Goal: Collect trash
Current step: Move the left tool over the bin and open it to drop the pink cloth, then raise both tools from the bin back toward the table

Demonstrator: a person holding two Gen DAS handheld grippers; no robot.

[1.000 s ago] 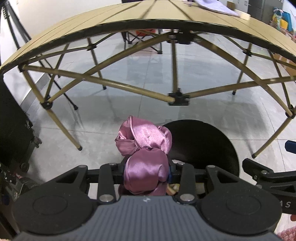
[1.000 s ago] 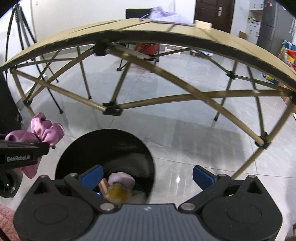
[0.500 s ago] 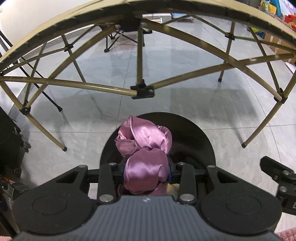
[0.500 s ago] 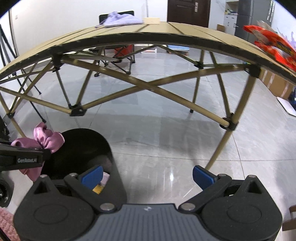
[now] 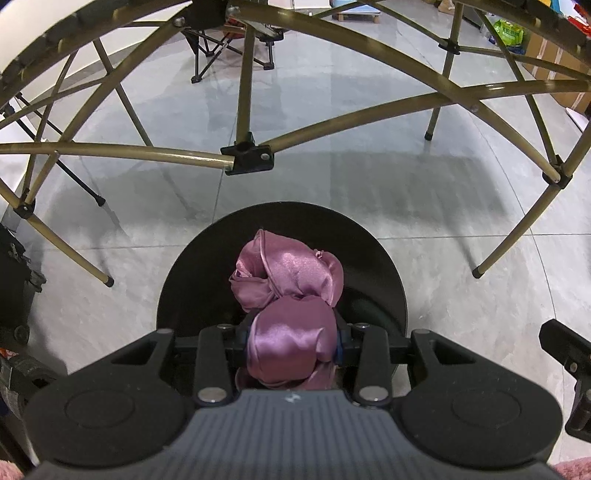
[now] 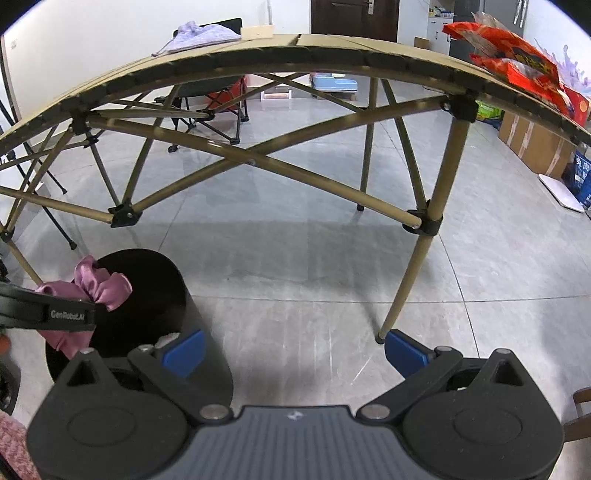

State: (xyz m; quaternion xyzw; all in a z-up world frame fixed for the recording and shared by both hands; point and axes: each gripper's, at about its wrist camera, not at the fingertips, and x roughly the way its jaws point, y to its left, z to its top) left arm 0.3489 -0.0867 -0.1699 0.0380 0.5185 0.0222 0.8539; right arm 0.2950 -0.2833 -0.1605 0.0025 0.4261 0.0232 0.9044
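Note:
A crumpled pink satin cloth (image 5: 291,302) is pinched in my left gripper (image 5: 291,341), which is shut on it and hangs right over the mouth of a round black bin (image 5: 373,258) on the floor. In the right wrist view the same pink satin cloth (image 6: 99,284) and the left gripper's arm sit above the black bin (image 6: 159,291) at the lower left. My right gripper (image 6: 293,349) stands open with nothing between its blue pads (image 6: 404,350), over bare floor to the right of the bin.
A folding table (image 6: 332,55) with tan crossed legs spans both views above the bin. On it lie red snack bags (image 6: 517,62) at the right and a lilac cloth (image 6: 205,35) at the back. Cardboard boxes (image 6: 535,144) and a camp chair (image 6: 214,99) stand beyond.
The left gripper carried the pink cloth from beside the bin to straight above its mouth. The right gripper swung right, away from the bin, toward a table leg.

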